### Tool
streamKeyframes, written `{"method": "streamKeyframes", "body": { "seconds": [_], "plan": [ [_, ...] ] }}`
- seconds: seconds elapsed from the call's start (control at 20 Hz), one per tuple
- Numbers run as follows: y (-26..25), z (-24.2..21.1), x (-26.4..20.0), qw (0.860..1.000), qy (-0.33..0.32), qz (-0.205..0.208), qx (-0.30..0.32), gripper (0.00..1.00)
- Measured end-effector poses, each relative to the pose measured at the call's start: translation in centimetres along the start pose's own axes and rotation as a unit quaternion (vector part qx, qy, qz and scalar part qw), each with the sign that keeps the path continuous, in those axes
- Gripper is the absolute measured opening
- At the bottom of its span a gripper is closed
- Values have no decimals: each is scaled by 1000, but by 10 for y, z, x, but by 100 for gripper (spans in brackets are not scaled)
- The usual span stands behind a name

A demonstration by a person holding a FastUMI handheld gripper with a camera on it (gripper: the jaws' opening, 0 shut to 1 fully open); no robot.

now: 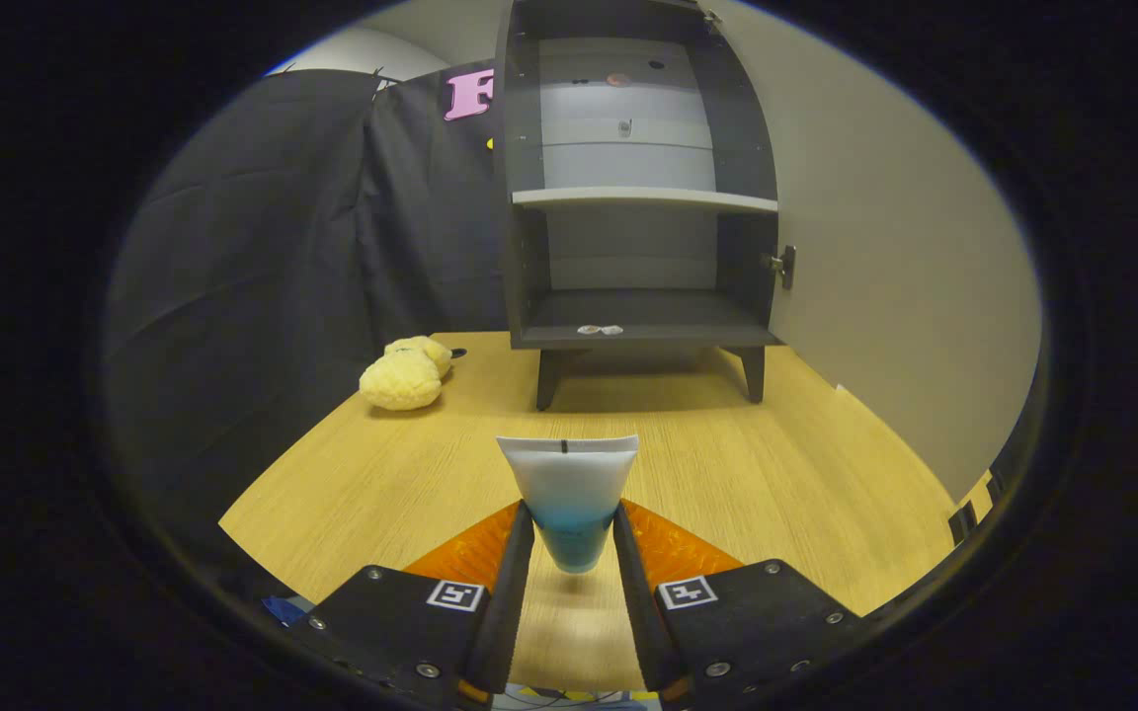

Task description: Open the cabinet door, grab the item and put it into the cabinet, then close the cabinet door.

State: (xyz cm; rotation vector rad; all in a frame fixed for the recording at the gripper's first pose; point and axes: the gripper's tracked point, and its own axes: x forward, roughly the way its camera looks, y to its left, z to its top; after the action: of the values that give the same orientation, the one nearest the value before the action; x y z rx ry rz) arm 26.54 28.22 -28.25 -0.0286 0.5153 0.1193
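Note:
A white tube with a blue lower part (569, 494) stands upright between my fingers, flat crimped end up, lifted a little above the wooden table (776, 464). My gripper (570, 528) is shut on it, both fingers pressing its sides. Beyond the tube, at the table's far end, stands a dark grey cabinet (633, 188) on short legs. Its door (875, 227) is swung open to the right, a handle (782, 265) showing at its edge. Inside I see one shelf (643, 198) and the bottom floor (628, 314) with two small pale bits at its front lip.
A yellow plush toy (405, 373) lies on the table to the left of the cabinet's legs. Black cloth hangs along the left side. The open door lines the right side of the table.

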Motion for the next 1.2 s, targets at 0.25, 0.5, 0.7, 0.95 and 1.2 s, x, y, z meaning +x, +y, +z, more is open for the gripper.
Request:
{"method": "streamKeyframes", "body": {
  "seconds": [0.25, 0.5, 0.7, 0.95, 1.2],
  "plan": [
    [-25, 82, 8, 999, -40, -2, 3, 50],
    [-50, 169, 24, 997, -81, -3, 9, 50],
    [-61, 235, 43, 994, -109, 6, 13, 50],
    [-68, 300, 74, 991, -128, 14, 23, 49],
    [-72, 338, 112, 992, -121, 19, 25, 49]
  ]
}}
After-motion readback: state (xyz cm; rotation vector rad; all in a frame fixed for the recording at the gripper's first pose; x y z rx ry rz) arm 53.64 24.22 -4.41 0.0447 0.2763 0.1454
